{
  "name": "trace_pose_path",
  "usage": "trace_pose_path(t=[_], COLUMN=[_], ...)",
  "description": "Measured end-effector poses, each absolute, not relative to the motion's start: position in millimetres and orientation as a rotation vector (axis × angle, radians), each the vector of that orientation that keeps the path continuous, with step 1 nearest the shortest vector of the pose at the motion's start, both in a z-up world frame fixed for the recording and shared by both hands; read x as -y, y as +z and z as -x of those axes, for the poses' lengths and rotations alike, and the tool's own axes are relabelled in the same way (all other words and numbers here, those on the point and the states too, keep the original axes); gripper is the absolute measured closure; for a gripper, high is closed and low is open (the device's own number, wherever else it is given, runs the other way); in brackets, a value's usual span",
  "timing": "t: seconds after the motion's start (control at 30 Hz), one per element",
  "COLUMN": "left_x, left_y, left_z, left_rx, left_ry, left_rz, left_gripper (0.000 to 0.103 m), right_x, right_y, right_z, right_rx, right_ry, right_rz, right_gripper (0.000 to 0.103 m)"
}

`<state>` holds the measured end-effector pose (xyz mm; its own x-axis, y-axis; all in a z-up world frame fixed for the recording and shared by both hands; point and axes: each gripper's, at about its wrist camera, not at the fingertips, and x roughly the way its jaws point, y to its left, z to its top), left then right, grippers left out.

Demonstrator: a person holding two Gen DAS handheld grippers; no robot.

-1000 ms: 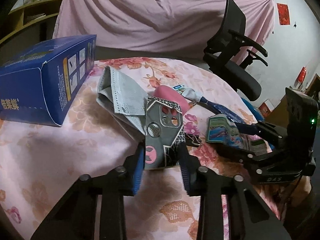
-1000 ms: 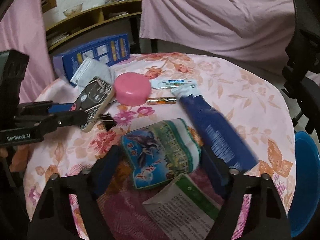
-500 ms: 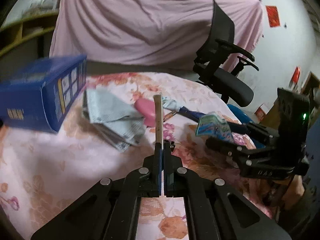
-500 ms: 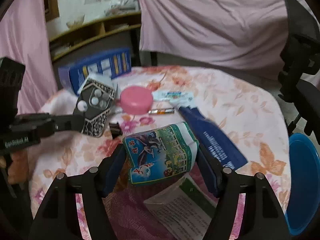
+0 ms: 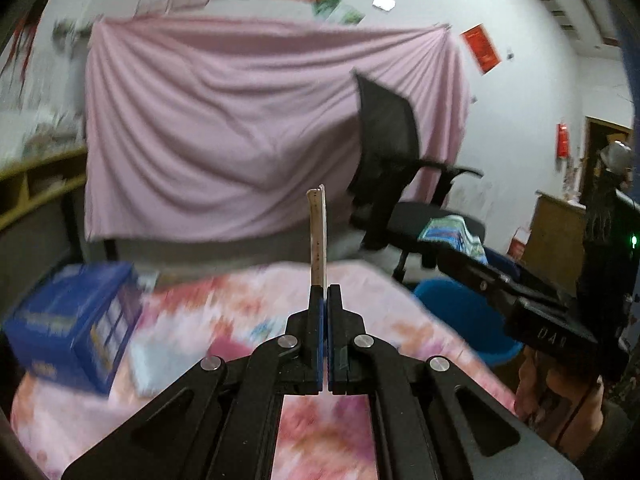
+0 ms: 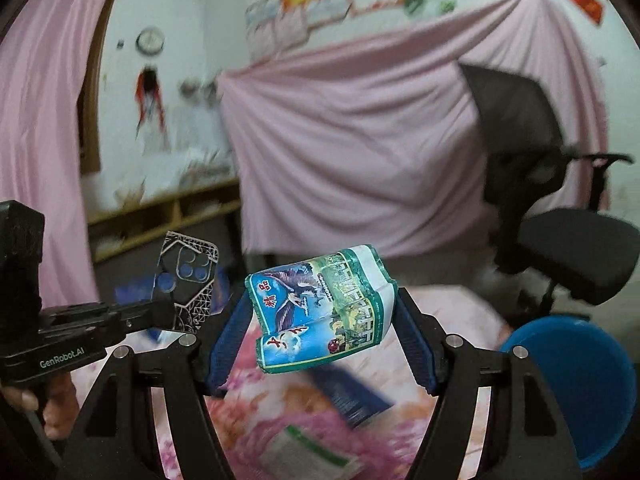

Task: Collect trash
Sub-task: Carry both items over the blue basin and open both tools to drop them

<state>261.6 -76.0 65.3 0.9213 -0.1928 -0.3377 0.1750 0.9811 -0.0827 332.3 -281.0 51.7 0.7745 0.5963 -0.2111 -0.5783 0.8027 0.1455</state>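
Trash half-collected: my left gripper (image 5: 324, 300) clamps the phone case (image 5: 318, 236), right gripper (image 6: 320, 334) squeezes the snack packet (image 6: 320, 312); blue bin (image 6: 576, 392) awaits

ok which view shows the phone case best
The right wrist view: the phone case faces it, patterned back and camera cutouts visible, held by the left gripper. The left wrist view shows only its thin edge.

Glossy plastic snack bag (image 6: 320, 312); matt pink cloth drape (image 6: 352, 152) behind.
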Motion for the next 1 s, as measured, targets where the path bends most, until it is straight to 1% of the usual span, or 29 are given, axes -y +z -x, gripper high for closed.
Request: trace_pose_path(t=[0.27,0.53,0.73,1.0], left_x=[135,195,244,292], left_y=[95,105,91,62], left_z=[-282,-313,-347,-395], left_rx=[-0.210,-0.181,-0.275,-0.461], left_ry=[-0.314,-0.430,-0.505,-0.526], left_rz=[-0.024,-0.079,-0.069,-0.021], left_gripper=[0.103,0.103,0.103,0.103], right_x=[346,406,445,483], right_y=[73,72,59,22], right_z=[-324,-329,-340,-374], right_rx=[-0.103,-0.088,-0.151,-0.392], right_ry=[0.455,0.286,0.204,0.137], right_rz=[-0.149,-0.181,-0.220,-0.278], right_gripper=[0.033,0.033,0.033,0.033])
